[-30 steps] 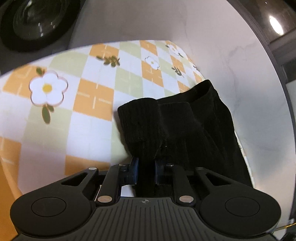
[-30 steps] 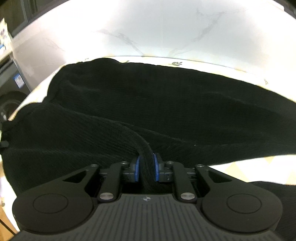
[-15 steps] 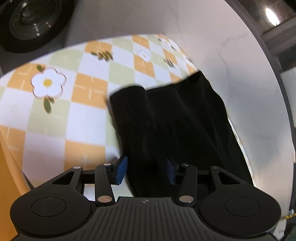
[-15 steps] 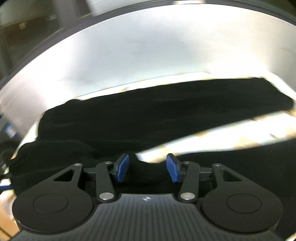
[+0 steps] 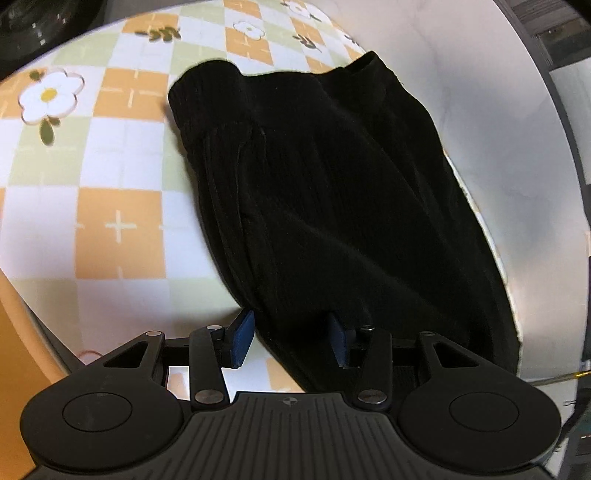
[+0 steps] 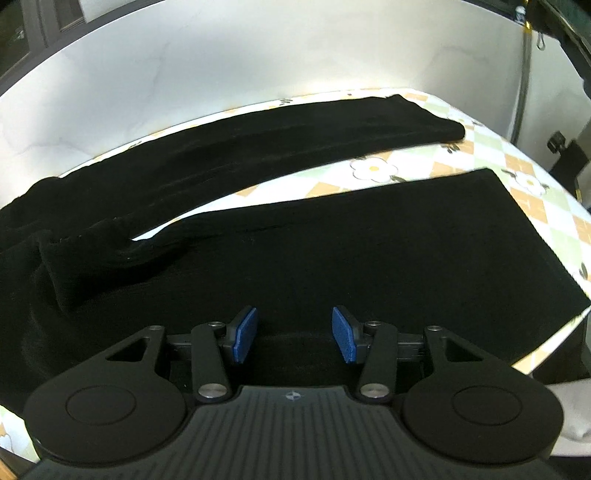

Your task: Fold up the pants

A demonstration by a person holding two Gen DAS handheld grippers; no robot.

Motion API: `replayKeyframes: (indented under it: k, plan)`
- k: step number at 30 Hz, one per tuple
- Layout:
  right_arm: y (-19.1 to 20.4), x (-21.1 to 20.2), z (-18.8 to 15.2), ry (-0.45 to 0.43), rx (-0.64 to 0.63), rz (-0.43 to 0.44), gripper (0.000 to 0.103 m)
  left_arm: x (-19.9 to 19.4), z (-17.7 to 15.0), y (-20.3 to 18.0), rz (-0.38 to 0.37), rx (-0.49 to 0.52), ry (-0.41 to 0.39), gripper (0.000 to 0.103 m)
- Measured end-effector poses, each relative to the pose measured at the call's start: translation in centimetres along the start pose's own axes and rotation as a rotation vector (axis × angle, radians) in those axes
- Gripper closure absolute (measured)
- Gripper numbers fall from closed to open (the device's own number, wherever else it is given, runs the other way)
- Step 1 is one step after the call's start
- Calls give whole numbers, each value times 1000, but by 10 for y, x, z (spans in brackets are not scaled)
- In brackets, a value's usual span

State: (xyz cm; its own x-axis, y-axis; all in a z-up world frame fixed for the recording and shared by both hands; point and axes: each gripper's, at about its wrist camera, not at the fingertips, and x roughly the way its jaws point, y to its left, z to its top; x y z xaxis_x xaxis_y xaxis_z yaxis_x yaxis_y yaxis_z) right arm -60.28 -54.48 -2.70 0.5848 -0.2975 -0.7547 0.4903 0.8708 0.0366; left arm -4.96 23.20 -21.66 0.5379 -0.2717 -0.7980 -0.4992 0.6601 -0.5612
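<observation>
Black ribbed pants [image 5: 332,192] lie on a table with a checked flower-print cloth [image 5: 92,184]. In the left wrist view the waistband end points away from me. My left gripper [image 5: 291,339] is open and empty, just above the near edge of the fabric. In the right wrist view the pants [image 6: 369,251] lie spread with both legs apart, the far leg [image 6: 295,136] along the wall. My right gripper [image 6: 293,334] is open and empty above the near leg.
A white marble-look wall [image 6: 221,66] runs behind the table. The tablecloth [image 6: 461,162] shows between and beyond the legs. A dark round appliance door [image 5: 37,22] sits past the table's left end. A metal pole [image 6: 522,74] stands at the right.
Both grippers were shut on folds of the pants one second ago. They have opened, let the fabric drop onto the table, and pulled back and up.
</observation>
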Motion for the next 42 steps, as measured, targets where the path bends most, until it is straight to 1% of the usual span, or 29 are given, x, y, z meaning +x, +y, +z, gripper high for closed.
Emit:
replayKeyframes:
  k: [4, 7, 10, 11, 13, 16, 23, 26, 29, 30, 33, 35, 38, 40, 42]
  plan:
    - [1, 5, 1, 4, 6, 13, 55, 5, -8, 9, -84, -58, 42, 59]
    - [-1, 5, 2, 0, 20, 17, 55, 16, -17, 5, -163, -49, 120, 60]
    - [-9, 1, 3, -24, 44, 16, 55, 21, -21, -2, -175, -4, 110, 59]
    - [-11, -2, 3, -36, 50, 13, 55, 22, -20, -3, -174, -10, 99, 60]
    - [-20, -10, 1, -67, 70, 3, 55, 23, -20, -4, -167, -23, 91, 60]
    - [-40, -23, -10, -95, 125, -26, 55, 21, -22, -10, -129, 30, 82, 60]
    - [-79, -47, -48, -107, 255, -95, 55, 17, -21, -26, -85, 74, 91, 61]
    - [-88, -47, -56, -103, 287, -112, 55, 28, -16, -41, -59, 92, 100, 61]
    - [-92, -49, -59, -116, 316, -105, 55, 33, -13, -49, -38, 103, 106, 61]
    - [-93, -48, -59, -117, 313, -103, 55, 40, -12, -60, -32, 100, 107, 61]
    - [-97, -49, -60, -135, 328, -90, 55, 42, -12, -66, -17, 101, 113, 61]
    - [-103, -45, -58, -152, 349, -80, 55, 43, -11, -68, -7, 104, 114, 61]
    - [-113, -39, -50, -166, 400, -87, 55, 44, -11, -73, 6, 108, 115, 61]
    - [-116, -36, -47, -163, 435, -70, 54, 46, -11, -75, 13, 109, 115, 61]
    - [-110, -36, -47, -148, 411, -41, 54, 47, -12, -78, 22, 113, 116, 61]
